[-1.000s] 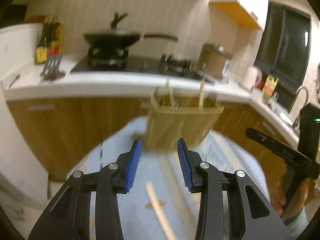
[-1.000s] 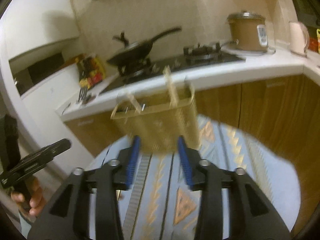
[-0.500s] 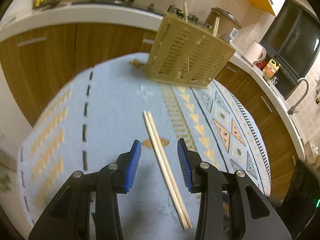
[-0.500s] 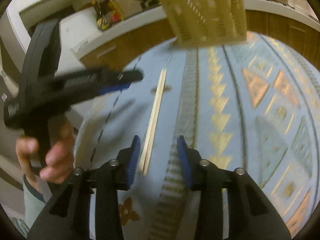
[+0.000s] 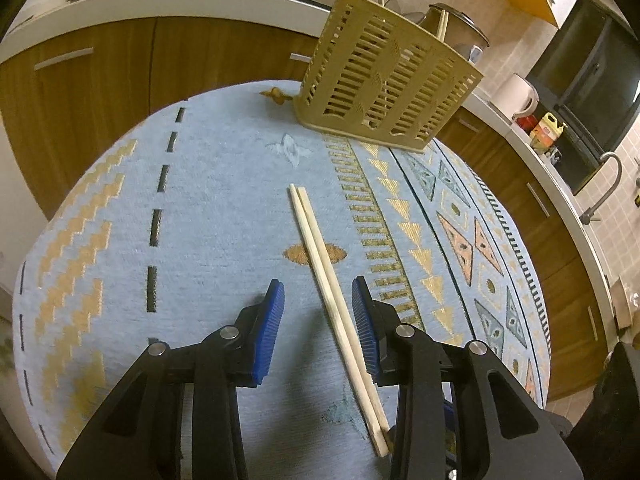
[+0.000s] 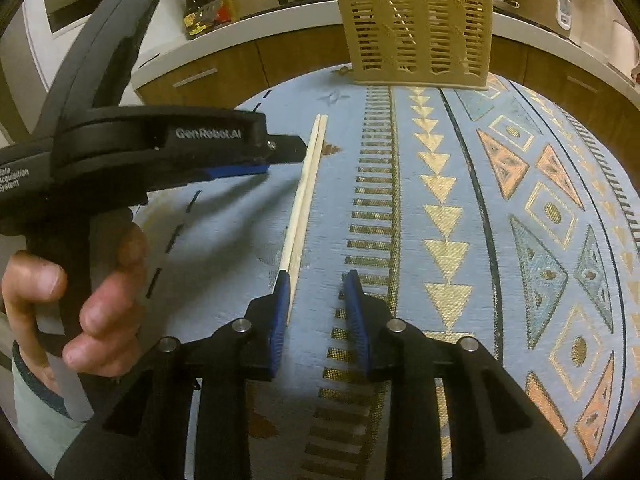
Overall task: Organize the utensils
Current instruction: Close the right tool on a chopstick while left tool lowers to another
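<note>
A left hand holds the left gripper, its blue fingers spread over a pair of chopsticks lying side by side on the patterned blue cloth. The right gripper, also parted and empty, hangs at the chopsticks' near ends. A slatted tan basket stands upright at the cloth's far edge, utensils inside.

Blue patterned tablecloth: chopstick pair, slotted utensil basket.
</note>
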`<state>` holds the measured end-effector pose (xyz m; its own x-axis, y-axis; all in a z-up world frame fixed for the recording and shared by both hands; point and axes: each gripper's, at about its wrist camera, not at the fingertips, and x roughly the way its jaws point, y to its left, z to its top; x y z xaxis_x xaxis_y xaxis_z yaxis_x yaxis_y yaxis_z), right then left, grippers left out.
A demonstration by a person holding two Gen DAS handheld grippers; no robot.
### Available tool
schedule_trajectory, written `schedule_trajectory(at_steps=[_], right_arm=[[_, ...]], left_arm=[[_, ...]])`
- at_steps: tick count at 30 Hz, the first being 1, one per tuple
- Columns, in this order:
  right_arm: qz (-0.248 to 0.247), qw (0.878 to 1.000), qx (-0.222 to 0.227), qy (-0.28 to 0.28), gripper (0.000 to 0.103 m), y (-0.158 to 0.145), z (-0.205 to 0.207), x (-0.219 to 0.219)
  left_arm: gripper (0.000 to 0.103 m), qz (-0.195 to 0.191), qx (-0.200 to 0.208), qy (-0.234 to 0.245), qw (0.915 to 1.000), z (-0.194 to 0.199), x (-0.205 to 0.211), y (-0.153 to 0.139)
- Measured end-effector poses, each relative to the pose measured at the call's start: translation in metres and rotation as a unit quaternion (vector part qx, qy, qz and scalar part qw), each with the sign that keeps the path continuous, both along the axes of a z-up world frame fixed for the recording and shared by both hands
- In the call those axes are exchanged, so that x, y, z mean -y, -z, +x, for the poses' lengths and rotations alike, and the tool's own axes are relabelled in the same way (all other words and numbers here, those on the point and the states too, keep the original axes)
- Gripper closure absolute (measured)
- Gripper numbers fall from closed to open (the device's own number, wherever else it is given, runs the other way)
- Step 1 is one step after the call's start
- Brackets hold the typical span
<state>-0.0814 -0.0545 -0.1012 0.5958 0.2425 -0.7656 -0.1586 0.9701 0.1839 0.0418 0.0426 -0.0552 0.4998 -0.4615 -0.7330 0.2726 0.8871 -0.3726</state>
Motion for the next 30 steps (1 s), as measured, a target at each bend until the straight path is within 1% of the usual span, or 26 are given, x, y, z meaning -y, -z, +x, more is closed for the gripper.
schedule_trajectory(at_steps=[8,14,18,19,21,23,24,27,28,30], right_arm=[[-0.016,1.000,0.003,-0.004,0.078,0.000,-0.004,-0.006],[-0.056,0.998,0.015,0.004,0.078,0.000,-0.003,-0.014],[-0.057,0.998,0.010,0.004,0.078,0.001,-0.003,-0.009],[-0.064,0.998,0.011,0.001,0.078,0.001,-0.004,-0.011],[-0.096,0.995,0.019,-0.003,0.078,0.002,-0.006,-0.021],[-0.103,0.994,0.023,-0.010,0.078,0.003,-0.007,-0.026],[-0.108,0.994,0.024,-0.012,0.082,0.003,-0.007,-0.028],[-0.110,0.993,0.026,-0.016,0.100,0.003,-0.008,-0.028],[-0.109,0.994,0.026,-0.013,0.100,0.002,-0.008,-0.026],[-0.092,0.995,0.022,-0.006,0.100,0.002,-0.007,-0.020]], left_arm=[[0.070,-0.002,-0.002,-0.003,1.0000,0.000,0.001,0.006],[0.070,0.001,0.000,-0.004,1.0000,-0.001,0.002,0.006],[0.071,-0.003,-0.003,-0.005,1.0000,0.000,-0.001,0.005],[0.071,-0.004,-0.003,-0.006,1.0000,0.000,-0.002,0.005],[0.071,-0.006,-0.004,-0.009,0.9999,0.000,-0.004,0.005],[0.071,-0.009,-0.004,-0.011,0.9999,0.001,-0.004,0.005],[0.071,-0.008,-0.004,-0.011,0.9999,0.001,-0.003,0.005],[0.071,-0.009,-0.005,-0.013,0.9999,0.000,-0.003,0.005],[0.071,-0.011,-0.006,-0.014,0.9998,0.000,-0.004,0.004],[0.071,-0.013,-0.006,-0.015,0.9998,0.000,-0.004,0.004]])
